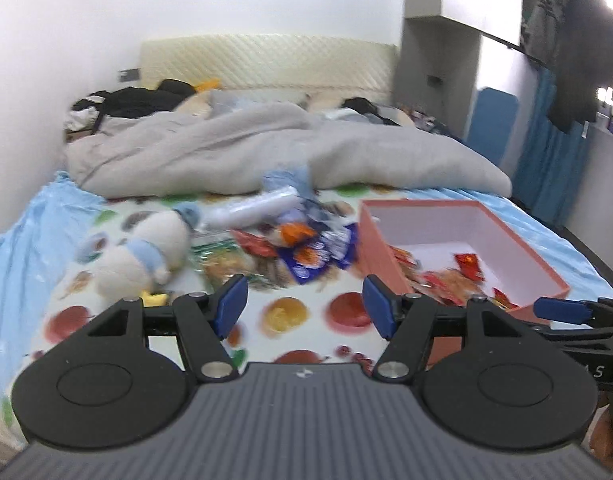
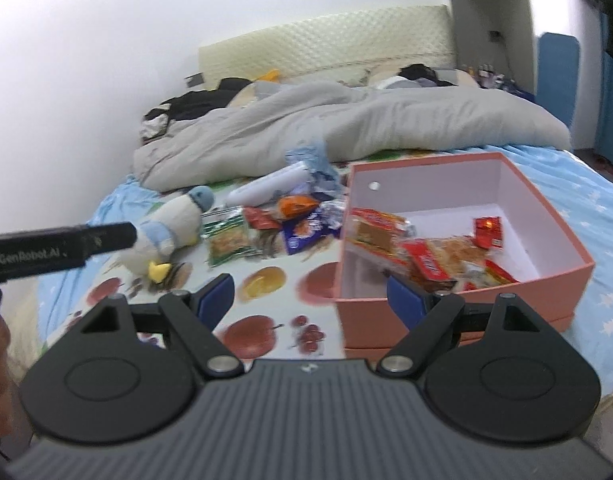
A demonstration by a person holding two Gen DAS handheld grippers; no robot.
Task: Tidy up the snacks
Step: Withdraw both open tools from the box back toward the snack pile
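Fruit-printed sheeting covers the near part of a bed (image 2: 266, 280), with a pale blue star-patterned cover along its edges and a rumpled grey duvet (image 2: 346, 120) bunched toward the cream padded headboard (image 2: 326, 44) against a white wall. Taking the open salmon-pink box (image 2: 562, 272) as the landmark: it sits on the bed with its white inside showing, and several red and orange snack packets (image 2: 430, 256) lie in it, heaped against its near wall, with one small red packet (image 2: 487, 232) apart from them toward its far side. Just beyond the box's left wall a loose pile of snacks (image 2: 294, 224) is spread on the sheet, among them a blue wrapper, an orange one and a green-edged clear bag of biscuits (image 2: 228, 240); a white roll (image 2: 266, 188) lies at the far side of that pile. Farther left of the box, past the pile, a white plush toy (image 2: 174, 224) with a blue cap lies on its side. The left gripper (image 1: 304, 306) hangs above the sheet to the left of the box's near corner, its blue pads spread with nothing between them. The right gripper (image 2: 310, 304) hangs in front of the box's near wall, jaws likewise spread wide and empty, one pad overlapping the box rim in the right wrist view. Both views are somewhat blurred.
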